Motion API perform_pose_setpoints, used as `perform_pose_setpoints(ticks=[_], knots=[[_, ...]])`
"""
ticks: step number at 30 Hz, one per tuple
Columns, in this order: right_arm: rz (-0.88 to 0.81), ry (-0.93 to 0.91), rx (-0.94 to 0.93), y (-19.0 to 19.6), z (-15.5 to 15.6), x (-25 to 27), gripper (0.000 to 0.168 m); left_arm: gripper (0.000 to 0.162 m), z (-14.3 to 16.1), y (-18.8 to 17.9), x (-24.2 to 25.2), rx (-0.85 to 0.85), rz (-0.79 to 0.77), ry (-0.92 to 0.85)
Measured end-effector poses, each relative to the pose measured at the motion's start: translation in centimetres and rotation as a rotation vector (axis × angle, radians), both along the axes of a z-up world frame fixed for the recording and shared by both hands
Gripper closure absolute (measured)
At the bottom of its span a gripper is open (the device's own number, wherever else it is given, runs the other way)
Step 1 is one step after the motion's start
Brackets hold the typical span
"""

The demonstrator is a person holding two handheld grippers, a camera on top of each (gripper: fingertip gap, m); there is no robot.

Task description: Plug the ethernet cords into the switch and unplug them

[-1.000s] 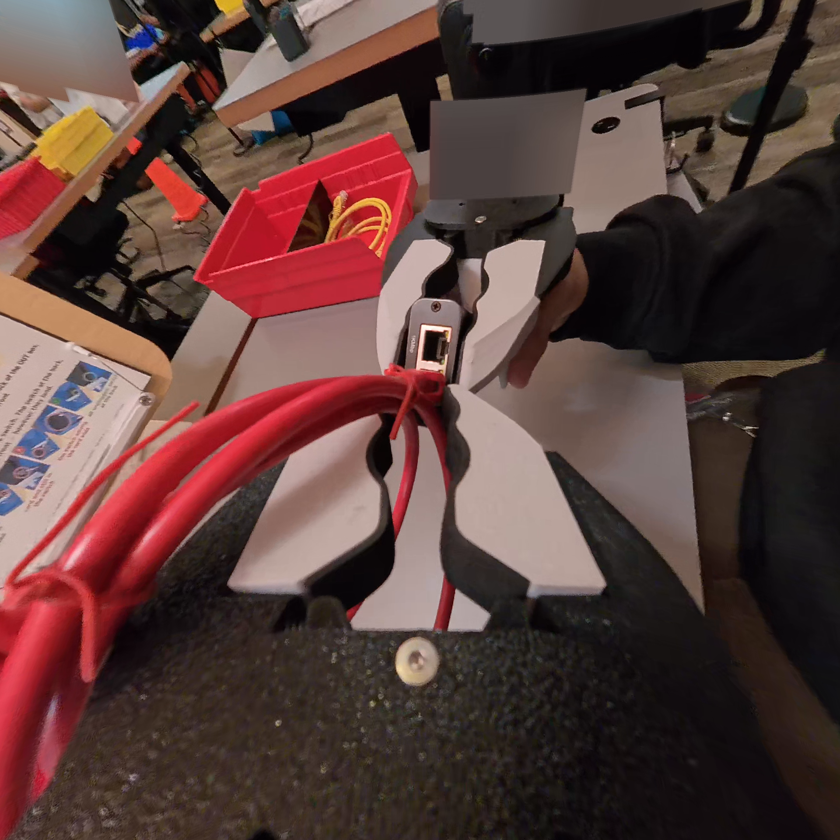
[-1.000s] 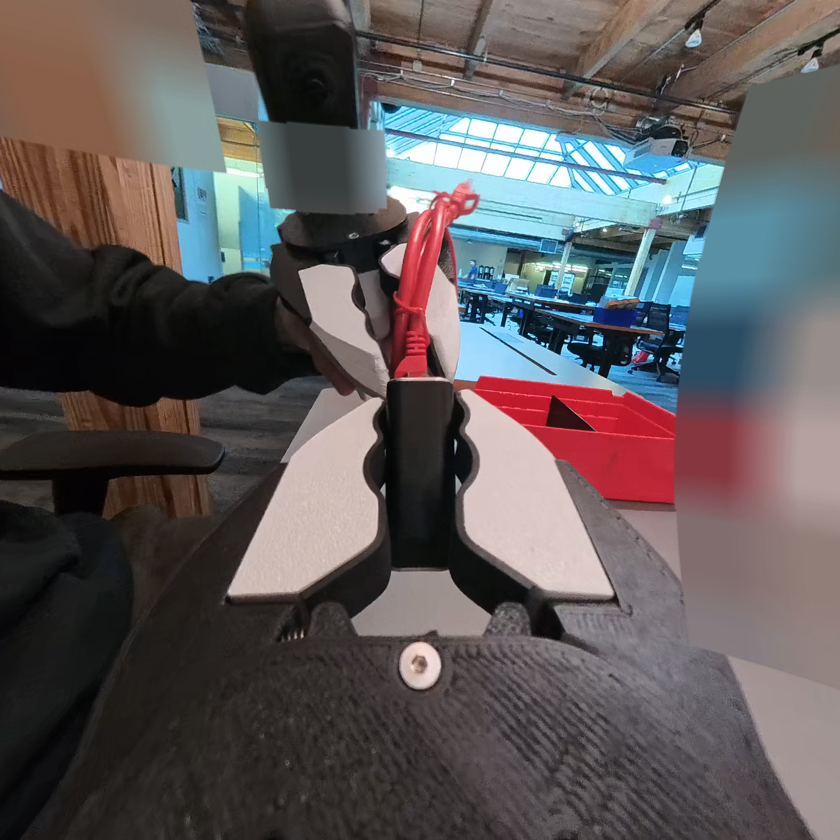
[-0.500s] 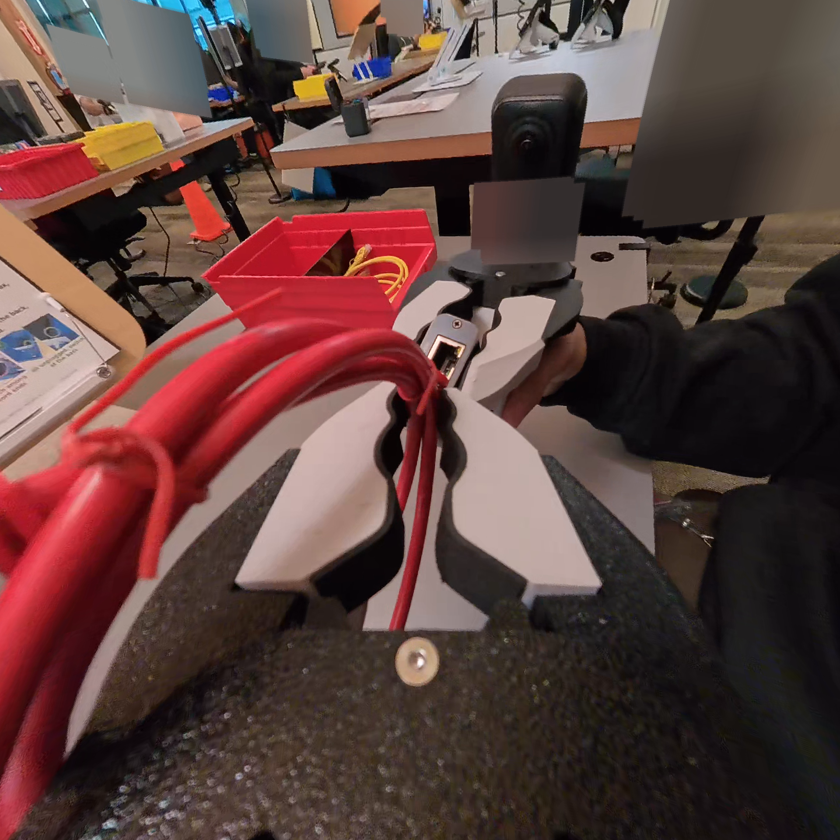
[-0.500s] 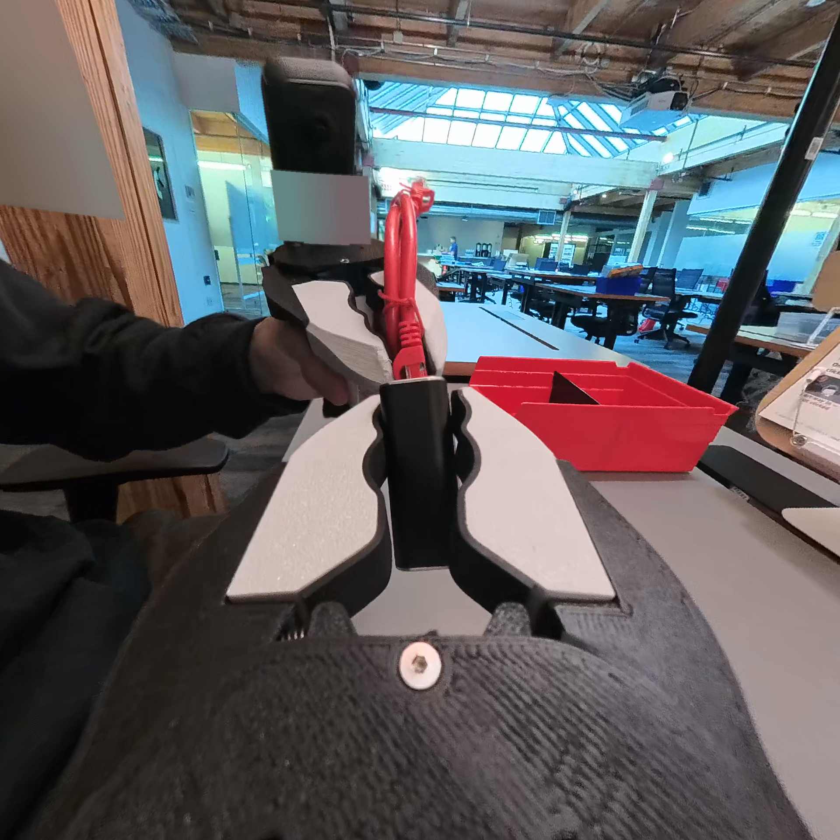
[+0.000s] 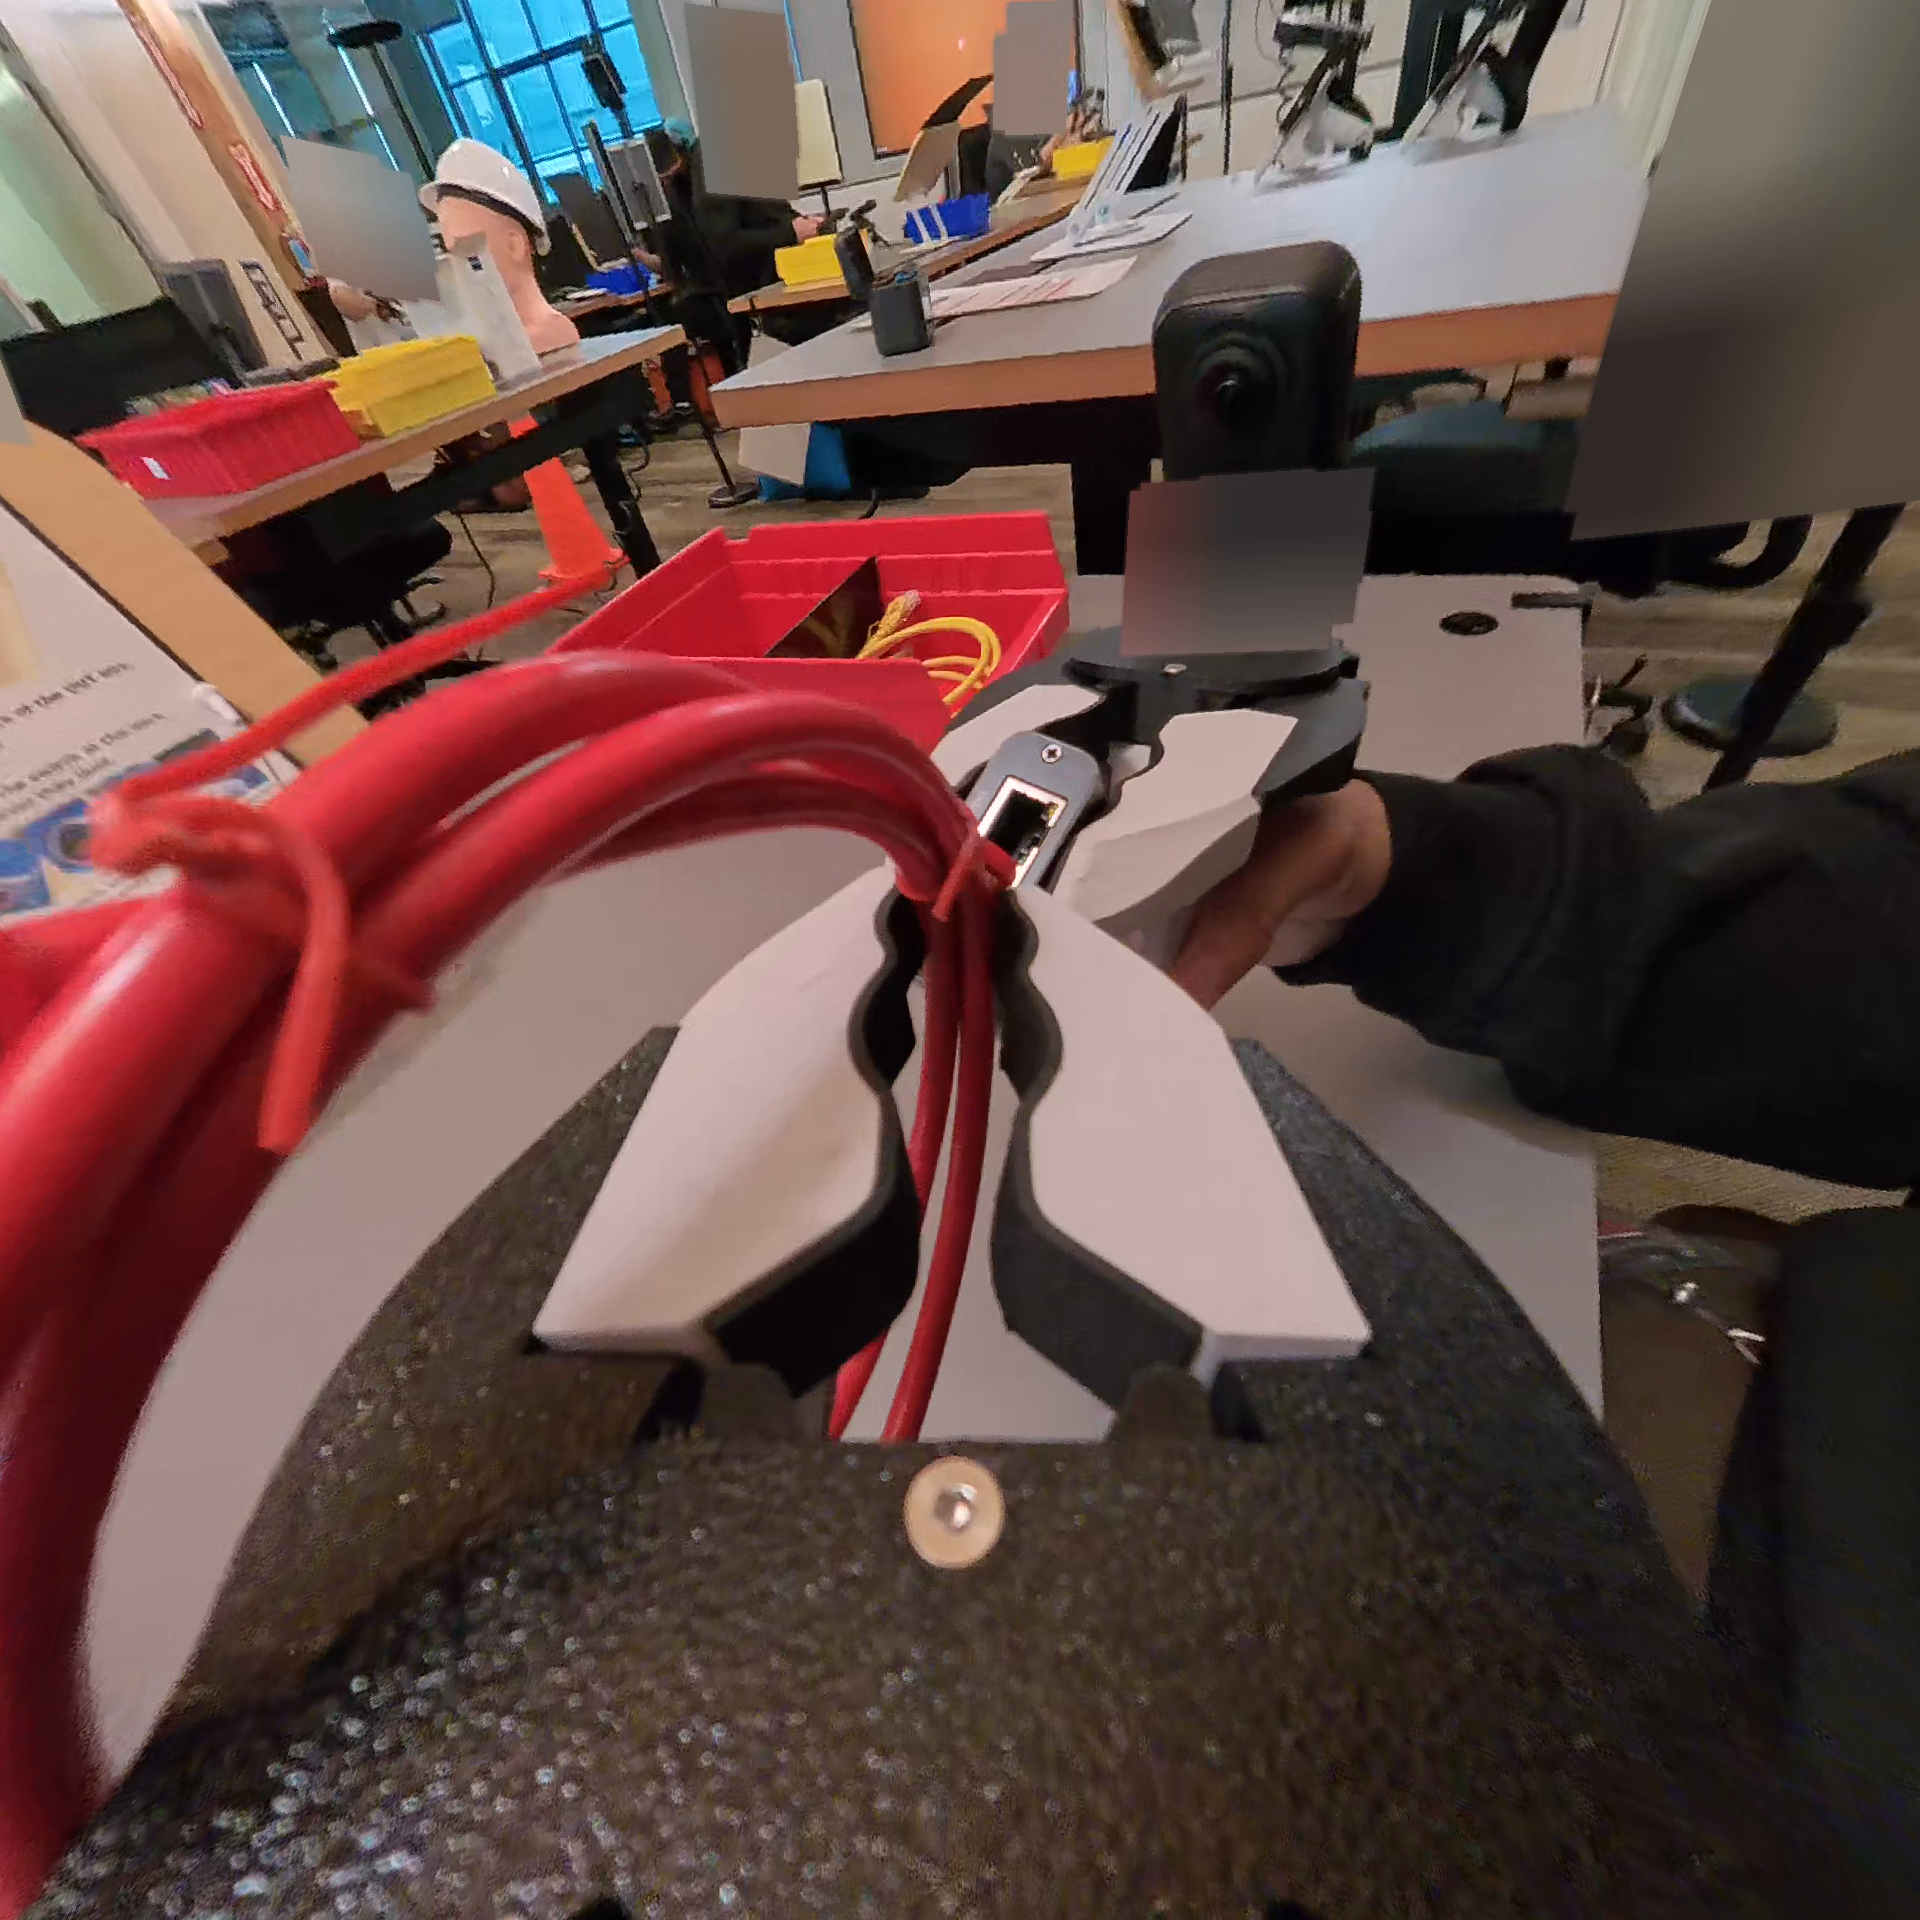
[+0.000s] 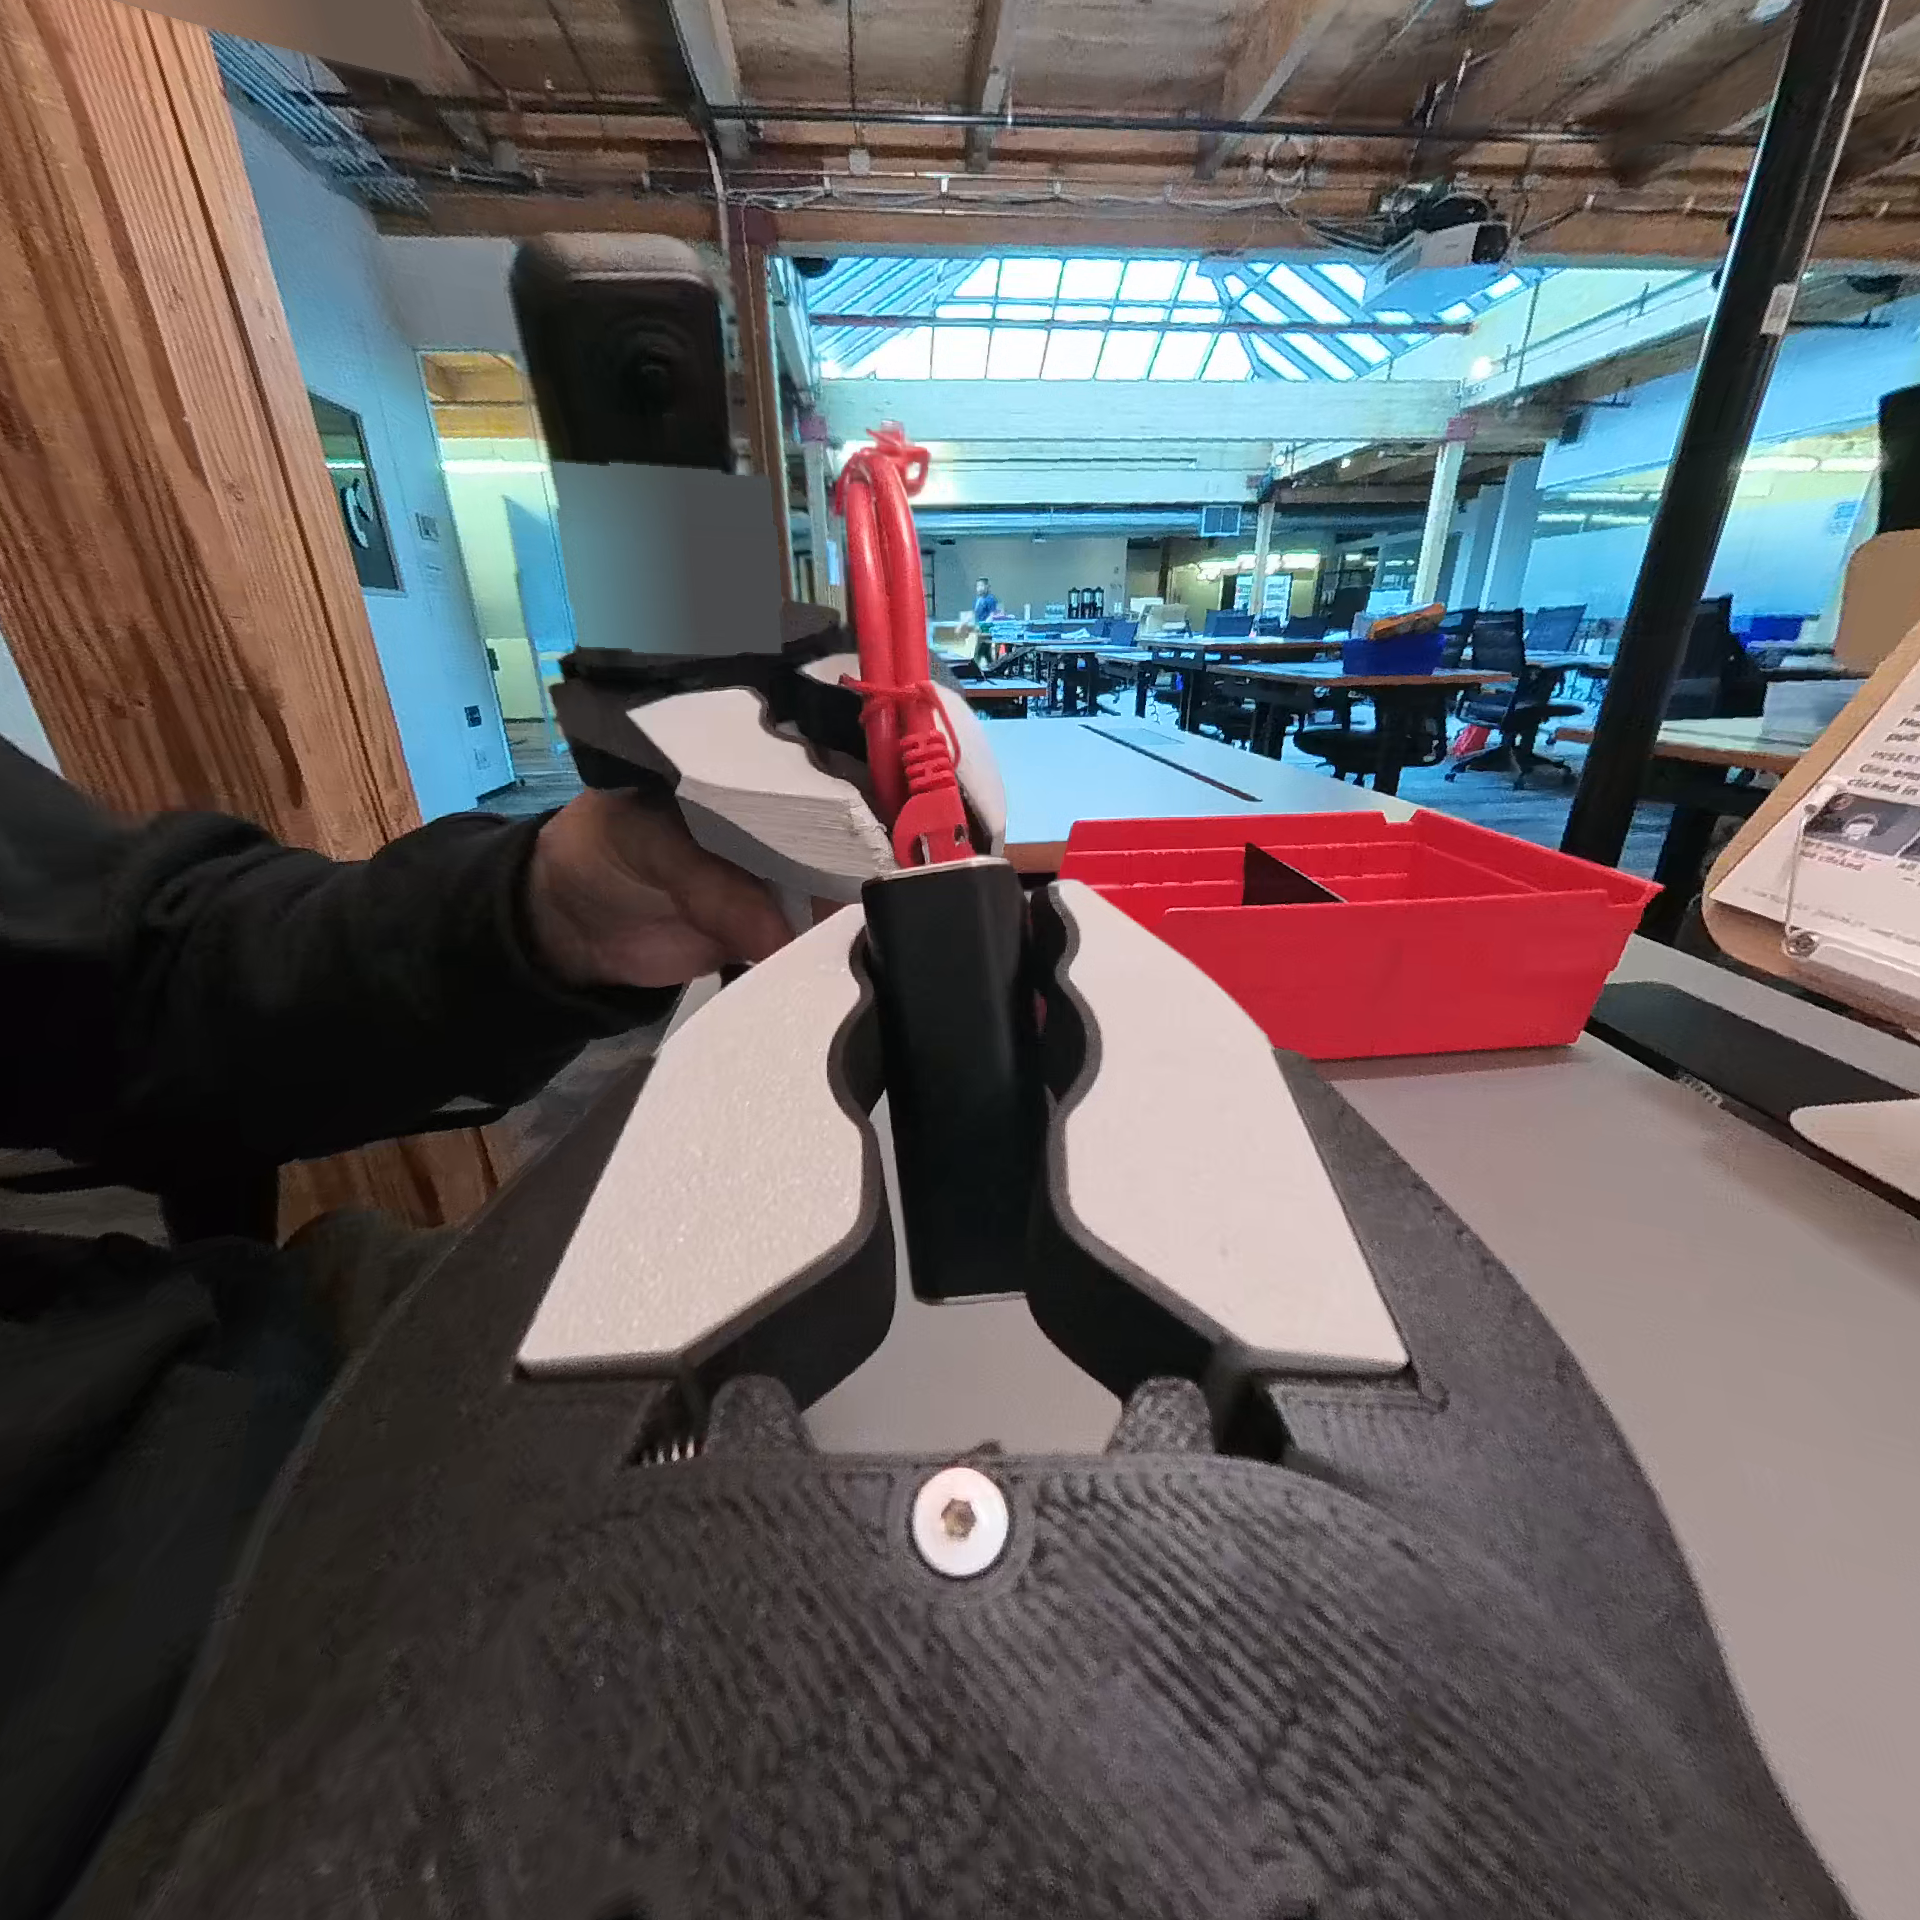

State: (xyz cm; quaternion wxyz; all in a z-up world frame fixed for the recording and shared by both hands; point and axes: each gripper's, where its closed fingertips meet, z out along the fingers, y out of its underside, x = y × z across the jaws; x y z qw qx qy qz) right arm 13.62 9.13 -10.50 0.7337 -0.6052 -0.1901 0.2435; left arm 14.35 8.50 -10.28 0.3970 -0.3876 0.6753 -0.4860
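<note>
My left gripper (image 5: 956, 914) is shut on a bundled red ethernet cord (image 5: 582, 769), which loops off to the left. In the right wrist view the left gripper (image 6: 914, 831) holds the cord's red plug (image 6: 930, 821) point-down against the switch's end. My right gripper (image 6: 956, 904) is shut on the black switch (image 6: 951, 1091). In the left wrist view the right gripper (image 5: 1039, 831) shows the switch's port (image 5: 1023, 816) facing me, with the plug's tip at its lower edge. I cannot tell if the plug is seated.
A red bin (image 5: 831, 623) on the grey table (image 5: 1455, 675) holds a yellow cord (image 5: 935, 644); the bin also shows in the right wrist view (image 6: 1403, 956). A cardboard sign stand (image 6: 1849, 810) is at the right, a black pole (image 6: 1714, 468) behind it, and a wooden pillar (image 6: 156, 468) at the left. Left and right tips are no more than a few centimetres apart.
The left fingers drew closer on the red cord. Both grippers tilted upward together, so more of the room shows. The plug stays at the switch's port end.
</note>
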Motion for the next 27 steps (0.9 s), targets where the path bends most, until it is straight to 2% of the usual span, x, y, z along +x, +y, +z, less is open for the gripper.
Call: perform_pose_setpoints(ticks=[3, 5, 22, 27], knots=[[-0.001, -0.012, 0.037, -0.2, 0.1, 0.1, 0.139, 0.149, 0.1, -0.1, 0.1, 0.088, 0.021, -0.006], [-0.005, -0.023, 0.065, -0.4, 0.4, 0.1, 0.139, 0.15, 0.4, -0.3, 0.0, 0.086, 0.017, -0.015], [-0.051, -0.006, 0.12, -0.9, 1.5, 0.9, 0.139, 0.151, 1.5, -0.7, 0.9, -0.129, -0.015, -0.069], [-0.06, -0.013, 0.117, -0.8, 1.3, 0.9, 0.14, 0.151, 1.5, -0.6, 1.0, -0.272, -0.044, -0.066]])
